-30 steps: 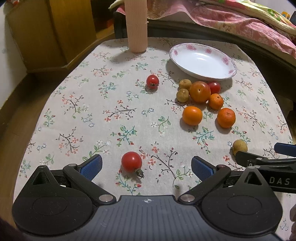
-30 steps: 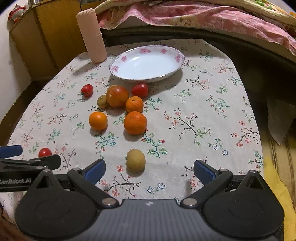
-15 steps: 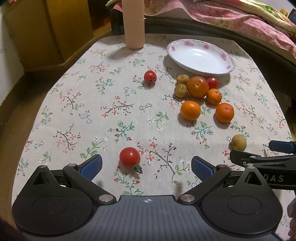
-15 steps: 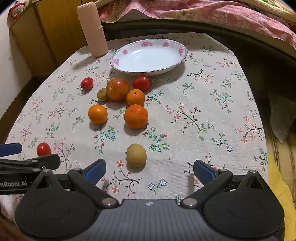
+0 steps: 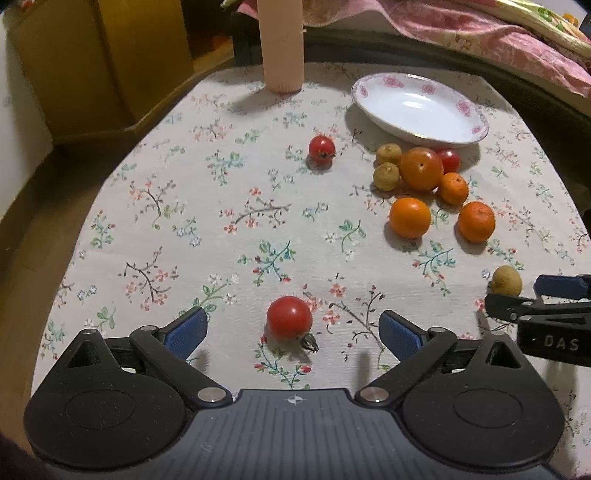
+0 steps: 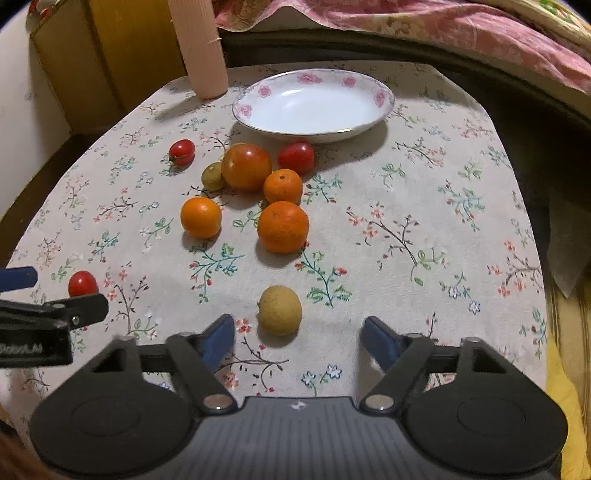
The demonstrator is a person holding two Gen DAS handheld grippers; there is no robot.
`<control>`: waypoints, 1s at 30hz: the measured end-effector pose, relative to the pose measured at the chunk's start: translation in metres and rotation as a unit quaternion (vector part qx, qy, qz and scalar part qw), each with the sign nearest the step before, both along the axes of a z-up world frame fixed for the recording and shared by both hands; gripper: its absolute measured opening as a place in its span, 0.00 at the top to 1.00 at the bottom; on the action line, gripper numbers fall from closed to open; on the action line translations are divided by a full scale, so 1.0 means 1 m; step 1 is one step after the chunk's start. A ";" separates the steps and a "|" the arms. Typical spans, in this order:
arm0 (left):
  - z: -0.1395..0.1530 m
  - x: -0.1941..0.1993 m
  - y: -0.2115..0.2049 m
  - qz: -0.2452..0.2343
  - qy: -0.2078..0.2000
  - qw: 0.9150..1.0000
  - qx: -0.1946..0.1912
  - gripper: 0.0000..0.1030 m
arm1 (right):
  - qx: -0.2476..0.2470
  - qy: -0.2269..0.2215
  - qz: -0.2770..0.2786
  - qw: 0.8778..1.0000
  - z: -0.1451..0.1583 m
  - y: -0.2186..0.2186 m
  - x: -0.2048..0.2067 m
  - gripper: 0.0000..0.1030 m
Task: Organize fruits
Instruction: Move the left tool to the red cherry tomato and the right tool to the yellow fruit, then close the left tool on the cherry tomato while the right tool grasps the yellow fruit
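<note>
A red cherry tomato (image 5: 289,318) lies on the floral tablecloth between the pads of my left gripper (image 5: 291,332); the jaws are closing and stand well clear of it. A yellow-brown round fruit (image 6: 279,310) lies between the blue pads of my right gripper (image 6: 299,338), whose jaws are closing too, with gaps on both sides. Farther back sit several oranges, among them the biggest one (image 6: 283,226), a large tomato (image 6: 246,167), small yellowish fruits and red tomatoes. An empty white plate with pink flowers (image 6: 380,99) stands behind them.
A tall pink ribbed cylinder (image 5: 281,44) stands at the table's back left. A wooden cabinet (image 5: 92,55) is off the left side. Bedding (image 6: 443,29) lies beyond the dark far rim. The right half of the tablecloth (image 6: 461,206) is bare.
The right gripper's pads have drawn in markedly around the yellow-brown fruit. The left pads have narrowed slightly. Both fruits lie where they were.
</note>
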State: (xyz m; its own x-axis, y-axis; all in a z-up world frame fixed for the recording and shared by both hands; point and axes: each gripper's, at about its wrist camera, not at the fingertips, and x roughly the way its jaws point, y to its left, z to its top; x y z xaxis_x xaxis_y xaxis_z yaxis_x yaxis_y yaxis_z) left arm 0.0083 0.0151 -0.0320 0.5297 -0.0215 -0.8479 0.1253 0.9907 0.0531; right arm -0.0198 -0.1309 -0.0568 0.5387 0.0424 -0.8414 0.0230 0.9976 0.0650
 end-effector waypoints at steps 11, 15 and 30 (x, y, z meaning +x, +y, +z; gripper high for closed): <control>-0.013 0.008 0.001 0.009 0.021 1.000 0.004 0.31 | 0.003 -0.003 0.007 1.000 0.001 -0.002 0.002 0.43; -0.013 0.010 0.004 0.015 0.016 1.000 -0.014 0.40 | 0.001 -0.003 0.010 1.000 0.001 -0.001 0.002 0.44; -0.017 0.007 0.007 0.020 0.017 1.000 -0.016 0.26 | 0.012 0.000 0.012 1.000 0.001 -0.004 0.002 0.46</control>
